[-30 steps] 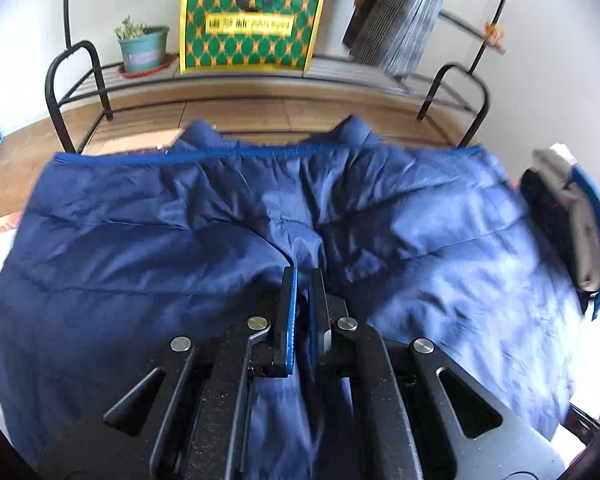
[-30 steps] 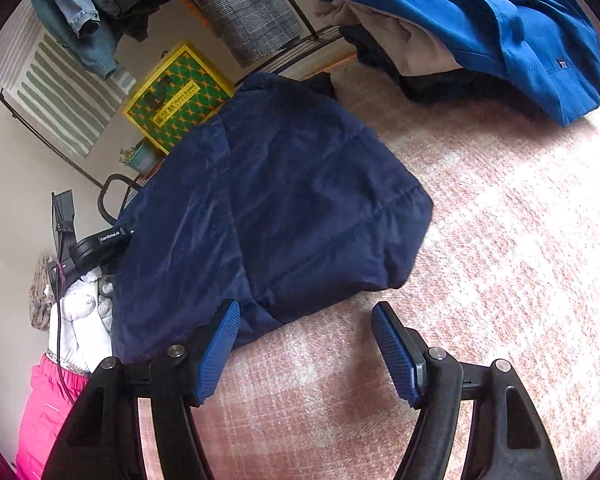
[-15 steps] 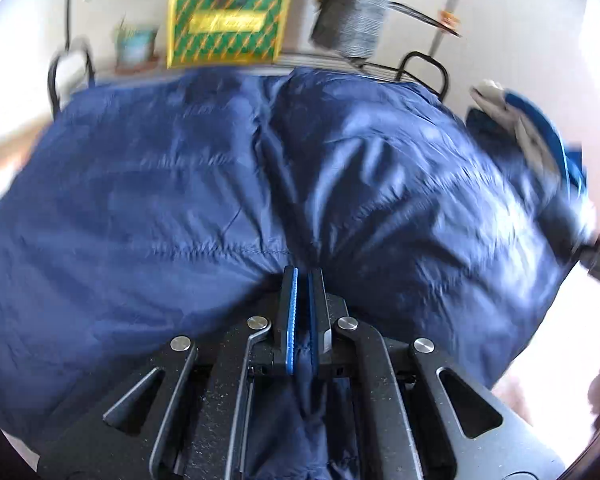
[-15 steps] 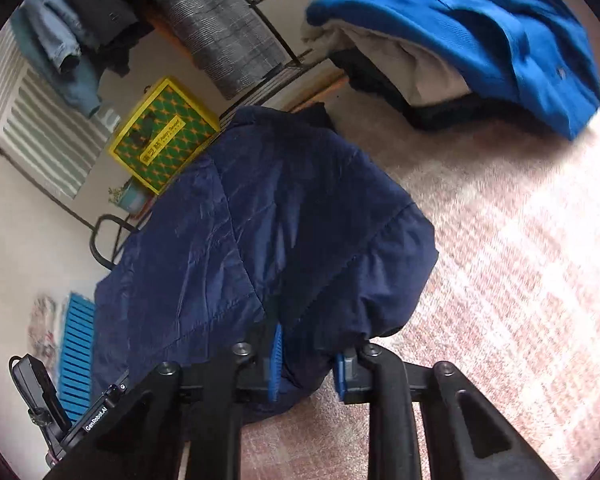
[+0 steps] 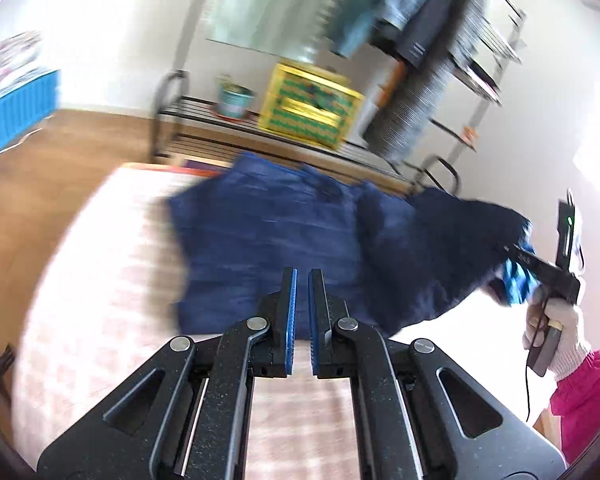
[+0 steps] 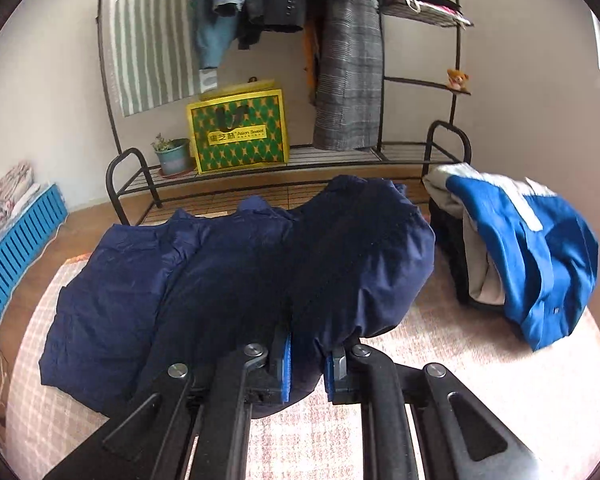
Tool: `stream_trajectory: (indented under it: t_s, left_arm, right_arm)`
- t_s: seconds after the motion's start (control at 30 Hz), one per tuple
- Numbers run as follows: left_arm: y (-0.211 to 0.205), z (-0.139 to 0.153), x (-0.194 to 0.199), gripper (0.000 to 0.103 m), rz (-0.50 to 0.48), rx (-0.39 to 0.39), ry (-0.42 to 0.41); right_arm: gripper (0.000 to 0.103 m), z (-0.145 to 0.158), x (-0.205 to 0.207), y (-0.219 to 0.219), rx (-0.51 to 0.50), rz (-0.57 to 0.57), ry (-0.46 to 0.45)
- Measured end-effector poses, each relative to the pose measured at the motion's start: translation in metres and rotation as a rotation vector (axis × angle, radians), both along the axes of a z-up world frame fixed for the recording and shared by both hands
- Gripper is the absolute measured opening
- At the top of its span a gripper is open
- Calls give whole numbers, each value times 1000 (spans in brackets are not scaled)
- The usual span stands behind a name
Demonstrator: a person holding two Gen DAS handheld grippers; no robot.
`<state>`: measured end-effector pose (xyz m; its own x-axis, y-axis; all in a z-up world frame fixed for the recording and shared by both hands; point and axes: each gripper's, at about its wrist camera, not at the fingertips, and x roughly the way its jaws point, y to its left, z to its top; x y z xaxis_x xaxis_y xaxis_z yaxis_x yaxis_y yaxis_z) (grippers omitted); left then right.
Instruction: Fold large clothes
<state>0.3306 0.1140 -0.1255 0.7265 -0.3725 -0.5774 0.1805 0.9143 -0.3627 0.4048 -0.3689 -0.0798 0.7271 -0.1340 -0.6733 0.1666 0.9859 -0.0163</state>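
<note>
A large navy padded jacket [image 6: 228,276] lies on a pink checked mat [image 6: 480,364], also seen in the left wrist view [image 5: 268,240]. My right gripper [image 6: 307,364] is shut on the jacket's near right edge and lifts that side off the mat; it shows at the right of the left wrist view [image 5: 540,268]. My left gripper [image 5: 302,320] is nearly shut with a narrow gap, holds nothing, and sits above the mat just short of the jacket's near edge.
A pile of clothes topped by a bright blue garment [image 6: 532,256] lies on the mat at the right. A black clothes rack [image 6: 448,136] with a yellow-green bag [image 6: 238,134] and a potted plant [image 6: 172,156] stands behind. A blue crate [image 6: 16,240] is at the left.
My left gripper let go of the jacket and drew back toward the near side. My right gripper closed on the jacket's right edge and lifted it.
</note>
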Motion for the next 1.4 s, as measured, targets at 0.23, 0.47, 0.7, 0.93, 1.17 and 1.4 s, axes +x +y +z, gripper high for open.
stream_trajectory:
  t_s: [0.23,0.47,0.7,0.93,1.17,1.4]
  left_arm:
    - [135,-8,-61,3,336,-56,20]
    - [192,-25,-93,3,434,-129,45]
    - [208,-35,-99,3,473,-155,49]
    - [191,-46,-74,3,444,-122,88]
    - [169,-46,-25,3,334,-181,107]
    - [137,-61,53,33,194,-370,177]
  right_arm:
    - [10,36,11,77,-101,161,-56]
    - [10,49,29,184,-55,354,-90]
    - [10,-10,48,307,53,596,22]
    - [9,-109,55,370,25,683,199]
    - [27,-87,45,333,170,738,186]
    - [50,-52,3,244,256,590,100]
